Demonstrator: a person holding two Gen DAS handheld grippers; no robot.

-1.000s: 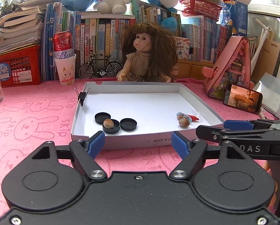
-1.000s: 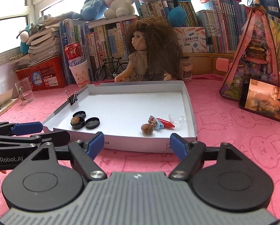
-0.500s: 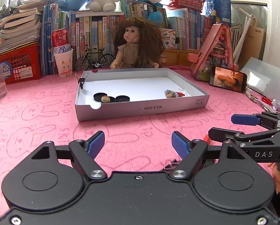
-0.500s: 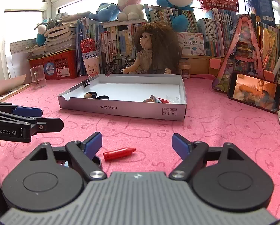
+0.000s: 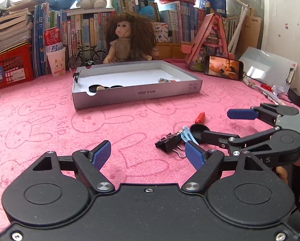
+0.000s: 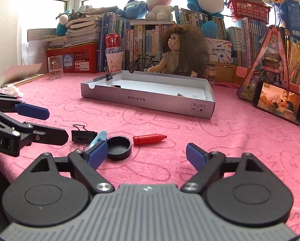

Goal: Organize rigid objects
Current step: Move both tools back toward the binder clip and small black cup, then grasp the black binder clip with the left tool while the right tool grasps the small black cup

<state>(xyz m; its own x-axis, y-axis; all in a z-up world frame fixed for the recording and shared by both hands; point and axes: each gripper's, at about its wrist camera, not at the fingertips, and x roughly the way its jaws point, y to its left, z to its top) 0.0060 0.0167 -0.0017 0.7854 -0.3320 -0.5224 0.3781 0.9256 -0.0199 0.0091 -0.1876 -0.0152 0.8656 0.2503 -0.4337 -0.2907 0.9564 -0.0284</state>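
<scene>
On the pink tabletop (image 6: 240, 132), both grippers have drawn back from the grey cardboard tray (image 6: 150, 100), which a second ago filled the lower part of each view and now lies well away toward the books. The left gripper (image 5: 148, 154) has its jaws apart with nothing between them, only bare pink cloth; they have just been opening. The right gripper (image 6: 146, 154) likewise has its jaws wide apart and has just been opening further; nothing is clamped. Loose things that were hidden a second ago have come into view near the grippers: a black binder clip (image 6: 83, 136), a light blue clip (image 6: 97, 138) lying against it, a round black cap (image 6: 118, 147) just beside the right gripper's left fingertip, and a red crayon (image 6: 150, 139) lying flat just beyond the gap of the right jaws. From the left wrist view the same cluster sits just off that gripper's right fingertip, the binder clip (image 5: 169, 141) nearest, the crayon (image 5: 200, 117) farther on. Inside the tray, black caps (image 5: 93, 88) and a small toy figure (image 5: 164, 80) lie against the near wall. Between tray and cluster the cloth is open; a phone (image 6: 278, 102) leans up at the right, and a clear glass (image 6: 55, 67) stands far left, both well clear of the grippers.
</scene>
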